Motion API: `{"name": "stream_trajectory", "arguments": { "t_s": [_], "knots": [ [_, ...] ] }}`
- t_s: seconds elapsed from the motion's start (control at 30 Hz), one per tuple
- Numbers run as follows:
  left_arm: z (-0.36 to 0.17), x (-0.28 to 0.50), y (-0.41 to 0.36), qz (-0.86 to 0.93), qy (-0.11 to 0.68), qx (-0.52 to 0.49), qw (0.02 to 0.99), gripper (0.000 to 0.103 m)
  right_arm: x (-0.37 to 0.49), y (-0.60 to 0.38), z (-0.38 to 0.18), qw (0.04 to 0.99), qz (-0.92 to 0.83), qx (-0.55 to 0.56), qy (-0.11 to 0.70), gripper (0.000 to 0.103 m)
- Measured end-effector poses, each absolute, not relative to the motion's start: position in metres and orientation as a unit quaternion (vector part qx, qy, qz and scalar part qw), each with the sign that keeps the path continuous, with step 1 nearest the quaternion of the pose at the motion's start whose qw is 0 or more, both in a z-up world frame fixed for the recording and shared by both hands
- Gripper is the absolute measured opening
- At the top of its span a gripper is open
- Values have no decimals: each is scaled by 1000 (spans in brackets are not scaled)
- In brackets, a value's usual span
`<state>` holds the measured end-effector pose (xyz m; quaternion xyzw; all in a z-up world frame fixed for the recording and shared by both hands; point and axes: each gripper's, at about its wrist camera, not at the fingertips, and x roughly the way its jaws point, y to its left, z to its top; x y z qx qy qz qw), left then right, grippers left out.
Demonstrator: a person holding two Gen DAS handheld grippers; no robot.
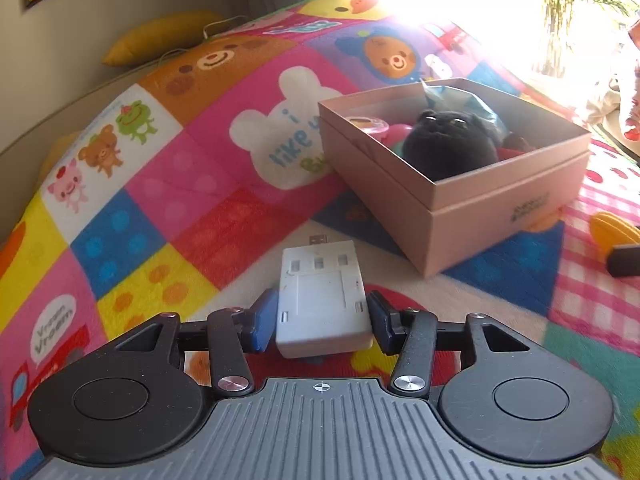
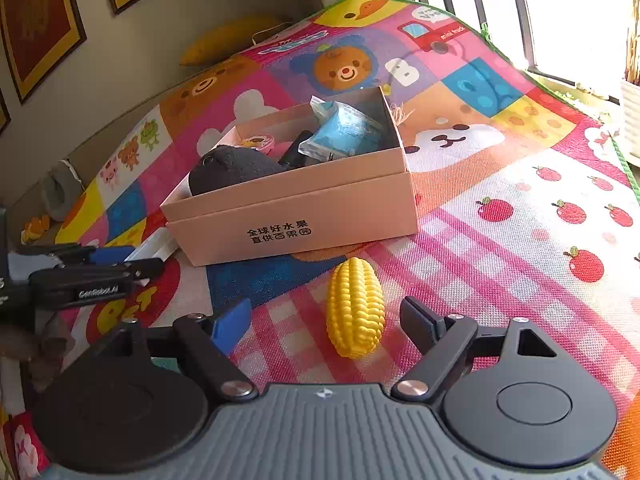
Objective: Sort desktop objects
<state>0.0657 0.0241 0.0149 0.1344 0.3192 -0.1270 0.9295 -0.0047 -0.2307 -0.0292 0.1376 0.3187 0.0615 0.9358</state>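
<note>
White plastic charger [image 1: 322, 300] sits squeezed between the left hand-held gripper [image 1: 322, 320] pads. The right hand-held gripper [image 2: 326, 320] gapes wide around the toy corn [image 2: 355, 308]. Ahead, the box [image 2: 296, 216] half hides its toys.

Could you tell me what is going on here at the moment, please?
Someone is sorting small things into a pink box on a colourful play mat. The left gripper has its blue pads on either side of a white USB adapter, apparently gripping it. The right gripper is open around a toy corn cob lying on the mat. The box already holds a black plush toy and other items.
</note>
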Motion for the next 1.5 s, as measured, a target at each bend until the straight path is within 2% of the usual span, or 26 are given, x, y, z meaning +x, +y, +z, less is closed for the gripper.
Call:
{"name": "stream_trajectory", "arguments": {
  "t_s": [0.27,0.5,0.63,0.7,0.8,0.83,0.87,0.9,0.97,1.07,1.17,1.5],
  "knots": [
    [23,-28,-17,-214,311,100,920,53,-11,-238,-27,939,34,156,305,85],
    [10,-55,-51,-250,314,125,908,56,-27,-237,-24,942,21,140,305,86],
    [8,-49,-39,-208,318,132,916,80,-38,-236,-24,942,18,110,315,86],
    [6,-41,-28,-165,320,133,923,83,-41,-235,-23,944,13,89,317,86],
    [6,-28,-10,-92,320,122,935,95,-41,-230,-20,947,5,57,315,86],
    [6,-24,-6,-76,320,114,938,95,-40,-228,-19,948,6,47,314,86],
    [6,-20,-1,-66,321,104,939,95,-39,-226,-18,949,9,34,314,81],
    [5,-17,4,-62,322,92,940,95,-37,-224,-18,948,14,25,316,70],
    [3,-16,6,-64,322,81,941,97,-32,-218,-17,946,24,4,323,56],
    [2,-18,5,-73,319,81,942,98,-24,-210,-19,947,25,-22,319,52],
    [0,-18,8,-75,322,70,941,101,-12,-204,-23,941,29,-39,335,30],
    [-1,-16,12,-73,331,50,940,103,-52,-198,-12,918,162,-37,359,30]
  ]
}}
